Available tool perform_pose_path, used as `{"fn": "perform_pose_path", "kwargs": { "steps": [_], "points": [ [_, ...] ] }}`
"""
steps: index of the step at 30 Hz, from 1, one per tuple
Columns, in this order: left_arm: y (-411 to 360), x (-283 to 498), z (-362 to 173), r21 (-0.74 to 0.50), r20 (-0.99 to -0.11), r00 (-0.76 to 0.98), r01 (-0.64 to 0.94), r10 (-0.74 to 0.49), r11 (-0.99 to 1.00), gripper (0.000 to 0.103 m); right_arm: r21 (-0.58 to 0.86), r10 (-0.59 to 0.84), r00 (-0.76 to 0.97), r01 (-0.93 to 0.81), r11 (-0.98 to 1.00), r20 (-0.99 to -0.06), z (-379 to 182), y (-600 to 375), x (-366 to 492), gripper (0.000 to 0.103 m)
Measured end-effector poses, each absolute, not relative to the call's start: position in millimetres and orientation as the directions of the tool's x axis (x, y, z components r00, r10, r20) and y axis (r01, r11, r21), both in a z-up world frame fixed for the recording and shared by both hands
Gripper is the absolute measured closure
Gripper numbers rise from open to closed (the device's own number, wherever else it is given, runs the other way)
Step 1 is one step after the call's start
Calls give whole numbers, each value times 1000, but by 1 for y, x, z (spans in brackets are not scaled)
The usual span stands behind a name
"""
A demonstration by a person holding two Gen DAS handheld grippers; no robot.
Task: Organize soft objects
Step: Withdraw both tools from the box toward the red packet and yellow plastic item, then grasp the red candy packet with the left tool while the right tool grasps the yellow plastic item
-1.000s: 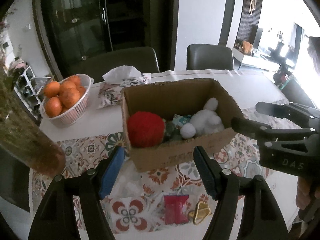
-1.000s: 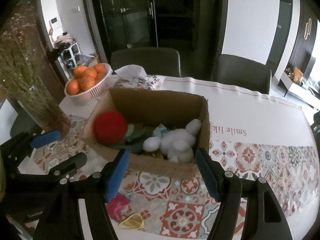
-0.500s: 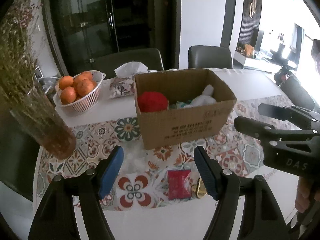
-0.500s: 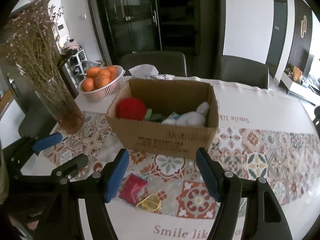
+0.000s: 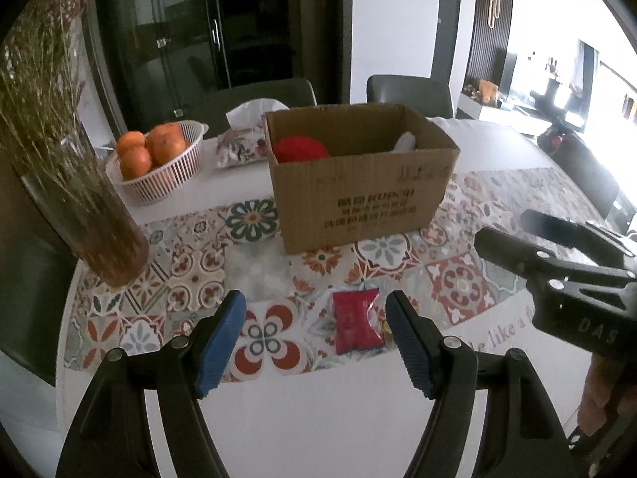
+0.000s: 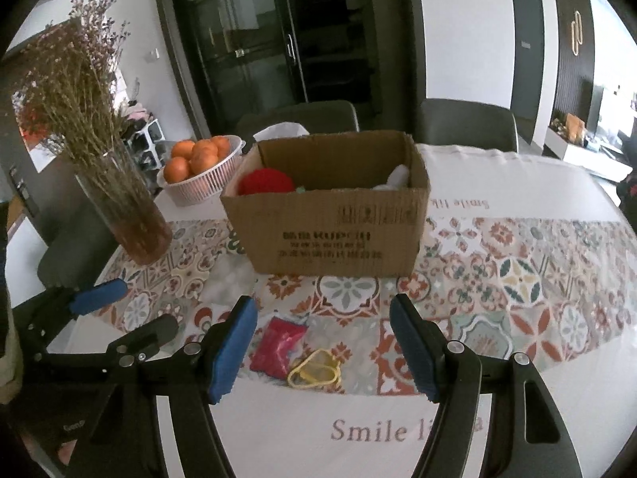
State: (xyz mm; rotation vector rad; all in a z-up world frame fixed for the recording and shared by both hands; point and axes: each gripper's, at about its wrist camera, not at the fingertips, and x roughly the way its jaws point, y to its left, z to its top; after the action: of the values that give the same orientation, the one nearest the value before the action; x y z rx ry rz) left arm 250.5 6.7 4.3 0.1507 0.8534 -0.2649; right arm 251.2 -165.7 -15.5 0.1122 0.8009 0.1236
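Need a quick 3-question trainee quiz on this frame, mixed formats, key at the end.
1. True or false: the left gripper holds the red packet.
2. Multiple choice: what shows inside the cardboard box? A) oranges B) a red ball and a white plush C) nothing
3. Fill in: the yellow item lies beside the red packet on the ____ side, seen from the right wrist view.

Key: 1 false, both grippers are open and empty; 2 B; 3 right.
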Motion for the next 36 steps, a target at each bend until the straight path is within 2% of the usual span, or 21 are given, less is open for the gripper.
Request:
{"fn": "perform_pose_path", "kwargs": {
  "steps": [15,31,36],
  "points": [
    [21,238,-30,19,-771,608,320,-190,947,31,200,127,669,33,979,-733,-65,-157,228,33],
    [28,263,-60,-32,-794,549,392,-262,919,33,212,122,634,68,975,-763,-113,-139,230,33],
    [24,278,-74,-83,-819,485,427,-306,900,35,236,138,626,75,969,-767,-127,-137,236,33]
  ]
}}
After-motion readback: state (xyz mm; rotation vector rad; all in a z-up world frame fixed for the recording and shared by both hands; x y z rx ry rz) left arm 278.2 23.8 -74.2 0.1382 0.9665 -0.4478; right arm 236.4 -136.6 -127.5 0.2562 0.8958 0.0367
